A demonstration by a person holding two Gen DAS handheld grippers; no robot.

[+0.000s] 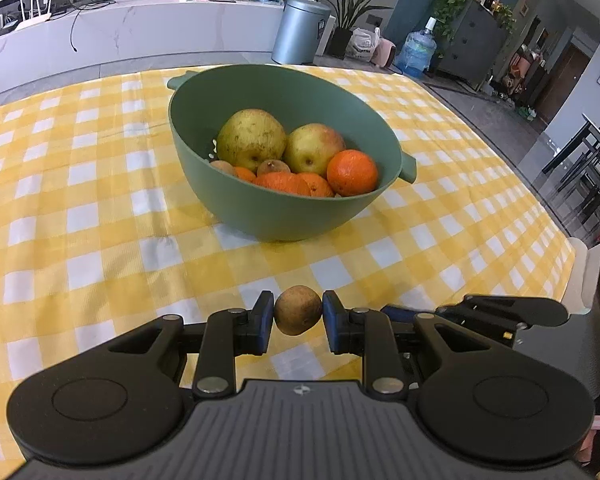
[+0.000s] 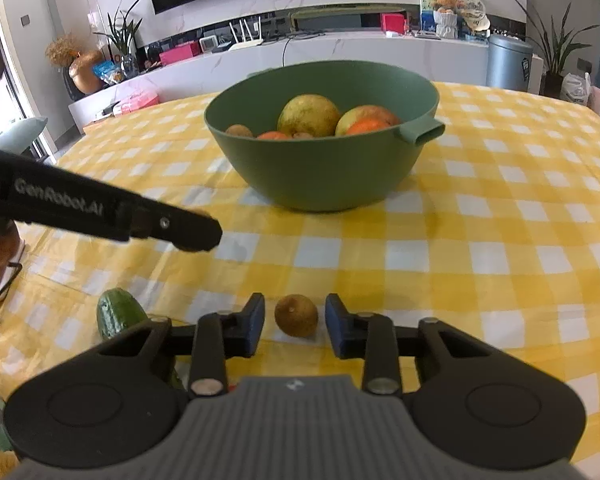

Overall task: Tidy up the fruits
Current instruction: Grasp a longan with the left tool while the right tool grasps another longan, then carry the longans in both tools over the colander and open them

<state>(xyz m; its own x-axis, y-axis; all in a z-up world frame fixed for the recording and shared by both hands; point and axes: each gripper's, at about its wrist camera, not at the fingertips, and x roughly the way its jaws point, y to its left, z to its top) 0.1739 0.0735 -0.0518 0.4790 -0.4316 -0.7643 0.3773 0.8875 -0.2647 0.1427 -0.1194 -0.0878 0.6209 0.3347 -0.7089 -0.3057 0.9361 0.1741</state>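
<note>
Right hand-held gripper straddles brown fruit.

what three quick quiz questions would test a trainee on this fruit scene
1. True or false: the left gripper is shut on a small brown fruit.
2. Is the brown fruit on the cloth touched by the right gripper's pads? A) yes, both B) no, gaps on both sides C) one only
3. Fill in: the green vegetable beside the right gripper is a ____.

Key: 1 true. 2 B. 3 cucumber. The bowl already holds pears and oranges.
</note>
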